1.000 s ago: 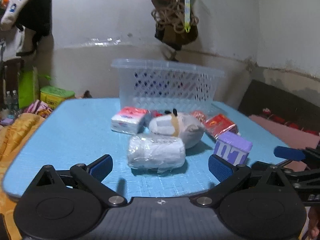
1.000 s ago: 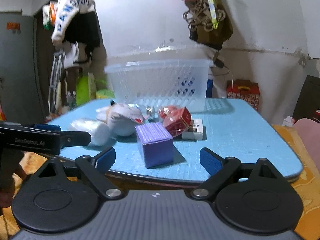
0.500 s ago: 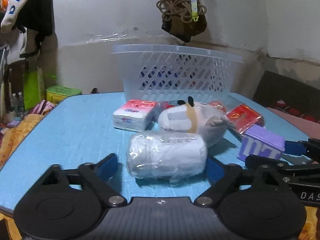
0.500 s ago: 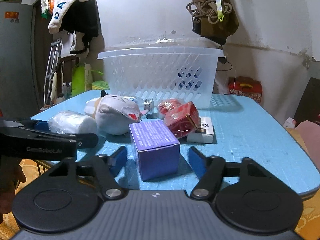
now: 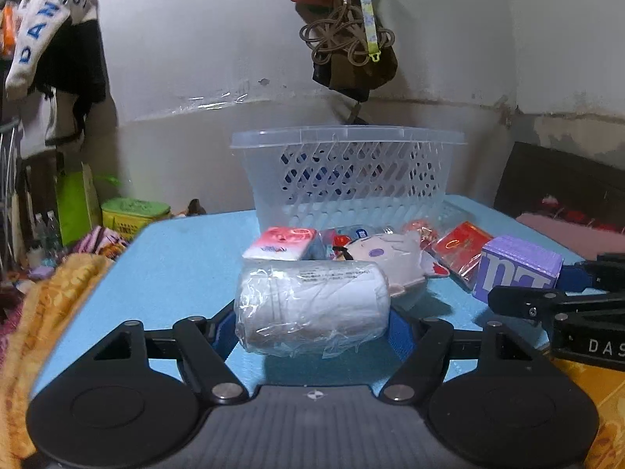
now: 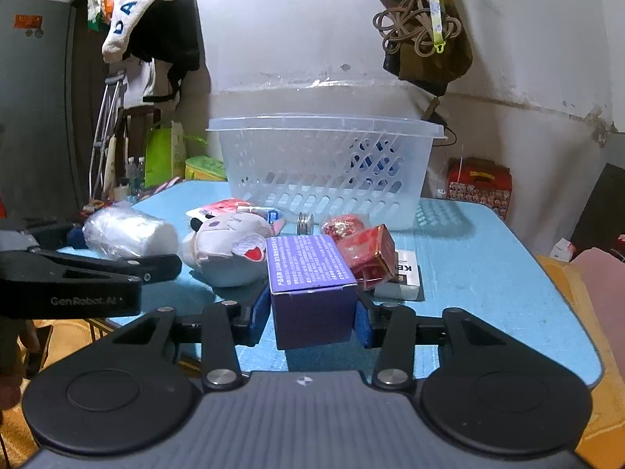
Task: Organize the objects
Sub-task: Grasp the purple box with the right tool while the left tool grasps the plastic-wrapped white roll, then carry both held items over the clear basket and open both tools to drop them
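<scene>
Claws (image 5: 312, 326) (image 6: 312, 318) around roll (image 5: 312, 306); box (image 6: 312, 287)

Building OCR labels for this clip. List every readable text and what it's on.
"GenRobot.AI": side of the left hand-held gripper.
"DAS", cut off by the frame edge: side of the right hand-held gripper.
"DAN", then cut-off letters: white garment hanging on the wall.
"KE", upside down, partly hidden: white box.
Big white letters on the purple box: not clearly readable.
Fine print on the purple box top, the wrapped white roll and the tissue pack: too small.

left gripper (image 5: 312, 326) | black linkage, silver screws, blue jaws (white "GenRobot.AI" lettering)
</scene>
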`<state>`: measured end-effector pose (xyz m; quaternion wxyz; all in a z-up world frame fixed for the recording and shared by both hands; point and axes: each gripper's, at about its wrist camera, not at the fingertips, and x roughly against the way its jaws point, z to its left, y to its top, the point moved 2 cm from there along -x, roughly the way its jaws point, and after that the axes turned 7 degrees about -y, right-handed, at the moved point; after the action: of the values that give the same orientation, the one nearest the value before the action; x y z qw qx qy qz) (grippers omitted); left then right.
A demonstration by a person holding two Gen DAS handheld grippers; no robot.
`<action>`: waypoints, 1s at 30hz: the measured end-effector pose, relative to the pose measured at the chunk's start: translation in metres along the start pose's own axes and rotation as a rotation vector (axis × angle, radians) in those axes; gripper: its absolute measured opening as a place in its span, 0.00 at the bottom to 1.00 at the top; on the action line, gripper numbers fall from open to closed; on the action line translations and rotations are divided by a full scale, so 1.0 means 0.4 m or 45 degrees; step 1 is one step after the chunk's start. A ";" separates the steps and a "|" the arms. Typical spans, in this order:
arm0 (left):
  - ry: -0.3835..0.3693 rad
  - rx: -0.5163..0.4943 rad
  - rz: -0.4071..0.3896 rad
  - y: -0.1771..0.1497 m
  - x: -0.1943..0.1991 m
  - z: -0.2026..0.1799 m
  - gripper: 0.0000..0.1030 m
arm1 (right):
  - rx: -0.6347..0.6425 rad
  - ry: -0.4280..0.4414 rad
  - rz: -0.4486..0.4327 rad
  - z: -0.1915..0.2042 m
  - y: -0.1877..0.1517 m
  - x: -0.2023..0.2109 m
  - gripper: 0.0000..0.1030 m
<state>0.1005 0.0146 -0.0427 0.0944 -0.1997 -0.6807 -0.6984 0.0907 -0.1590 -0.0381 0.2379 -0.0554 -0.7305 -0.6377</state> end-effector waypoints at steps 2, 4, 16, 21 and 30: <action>0.016 -0.023 0.015 0.012 0.007 0.003 0.75 | -0.018 0.018 0.034 -0.003 0.011 0.003 0.45; 0.026 -0.021 0.018 0.025 0.027 0.010 0.75 | -0.031 0.038 0.053 -0.007 0.024 0.020 0.45; -0.042 -0.007 0.090 0.222 0.093 -0.025 0.75 | -0.067 0.011 0.020 -0.087 0.127 0.117 0.44; -0.072 0.057 -0.008 0.282 0.111 -0.019 0.75 | -0.214 0.039 0.040 -0.131 0.117 0.108 0.44; -0.093 0.043 -0.016 0.268 0.101 -0.003 0.75 | -0.081 -0.018 0.029 -0.090 0.224 0.138 0.44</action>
<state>0.1073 0.0130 0.0716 0.0684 -0.2193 -0.6968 -0.6795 0.0865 -0.1897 0.0686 0.2383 -0.0757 -0.7109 -0.6573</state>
